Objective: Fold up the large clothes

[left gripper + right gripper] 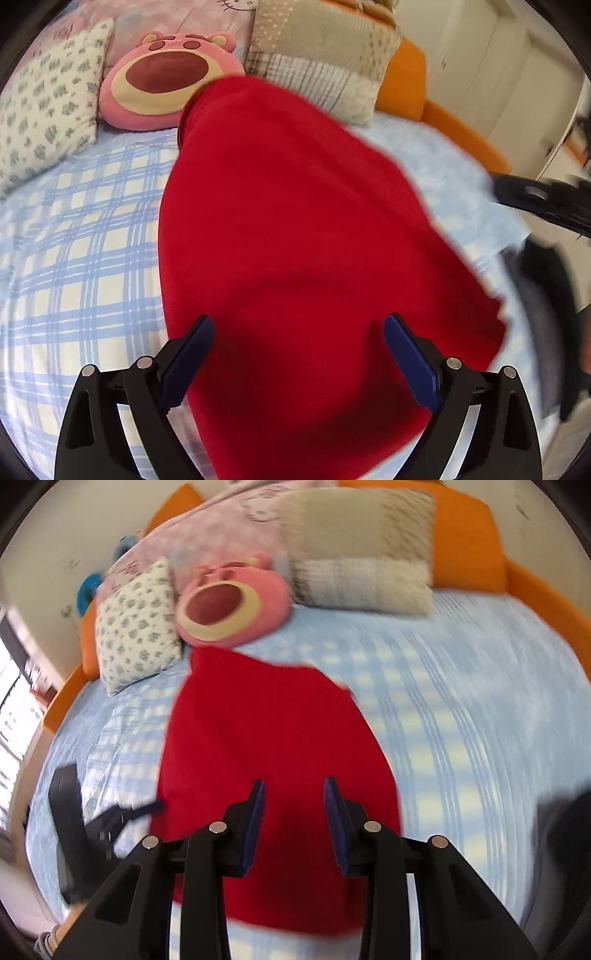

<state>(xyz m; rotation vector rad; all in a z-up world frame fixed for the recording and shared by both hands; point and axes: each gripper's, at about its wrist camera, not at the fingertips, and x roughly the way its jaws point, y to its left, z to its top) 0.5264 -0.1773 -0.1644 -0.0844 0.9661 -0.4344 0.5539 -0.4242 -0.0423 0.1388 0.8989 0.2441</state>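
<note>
The red fleece garment (295, 229) is lying lengthwise on the blue plaid bedsheet (74, 240). Left gripper (298, 363) and right gripper (294, 823) are hovering wide open, gripping nothing; likely between folds, next needing a near-edge grasp.

Fills most of the frame: a bed (480, 701) under a blue-and-white plaid sheet, edged by an orange padded frame (465, 542). Behind, cream walls (44, 546). At far left, a bright daylit window (14, 716). Upper right, white cupboard doors (491, 66).

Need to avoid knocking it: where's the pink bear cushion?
In both views, the pink bear cushion sits at the bed's head, between the floral pillow and the beige pillow.
</note>
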